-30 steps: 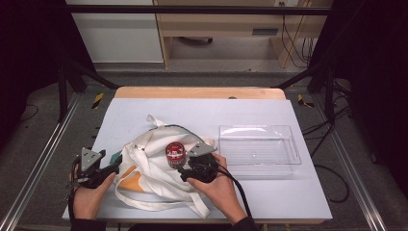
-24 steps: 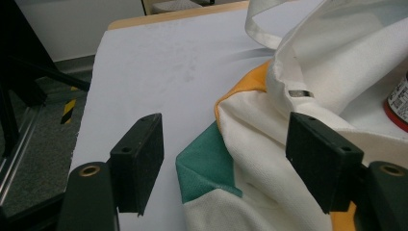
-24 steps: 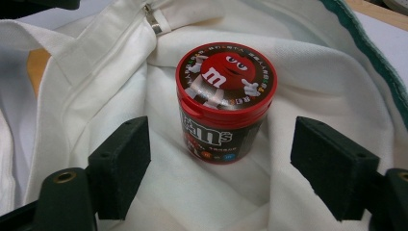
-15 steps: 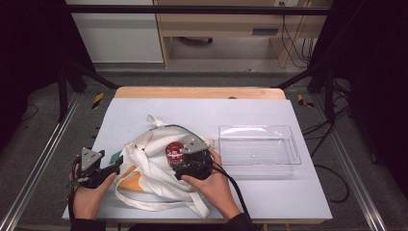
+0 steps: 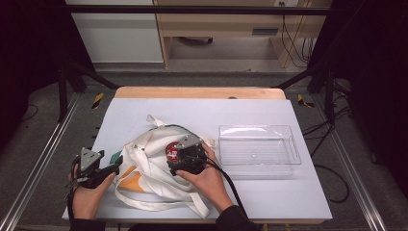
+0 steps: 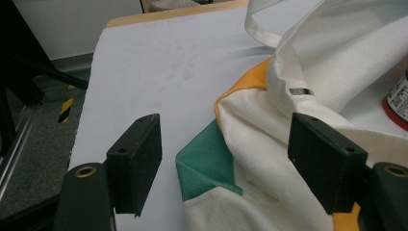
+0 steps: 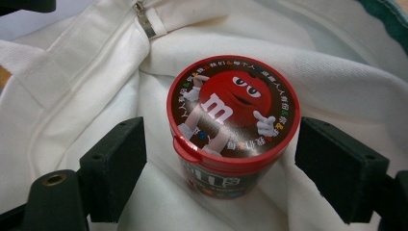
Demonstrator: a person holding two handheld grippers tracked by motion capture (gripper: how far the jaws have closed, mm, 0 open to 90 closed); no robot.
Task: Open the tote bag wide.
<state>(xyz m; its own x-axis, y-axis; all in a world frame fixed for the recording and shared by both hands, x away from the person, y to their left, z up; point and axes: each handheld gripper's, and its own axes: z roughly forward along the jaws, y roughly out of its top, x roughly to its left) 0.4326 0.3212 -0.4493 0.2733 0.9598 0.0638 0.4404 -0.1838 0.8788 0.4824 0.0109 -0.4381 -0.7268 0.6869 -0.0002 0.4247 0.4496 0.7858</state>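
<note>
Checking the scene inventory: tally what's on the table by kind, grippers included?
Cloth bags: 1, the white tote bag
Candy tubs: 1, the red-lidded candy tub, upright on the bag
Clear trays: 1, the clear plastic tray
Grippers: 2, the left gripper and the right gripper, both open
Total: 5

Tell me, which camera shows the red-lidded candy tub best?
The right gripper view: the candy tub sits close up between open jaws, lid picture plain. The high view shows it small on the white bag; the left gripper view catches its edge.
</note>
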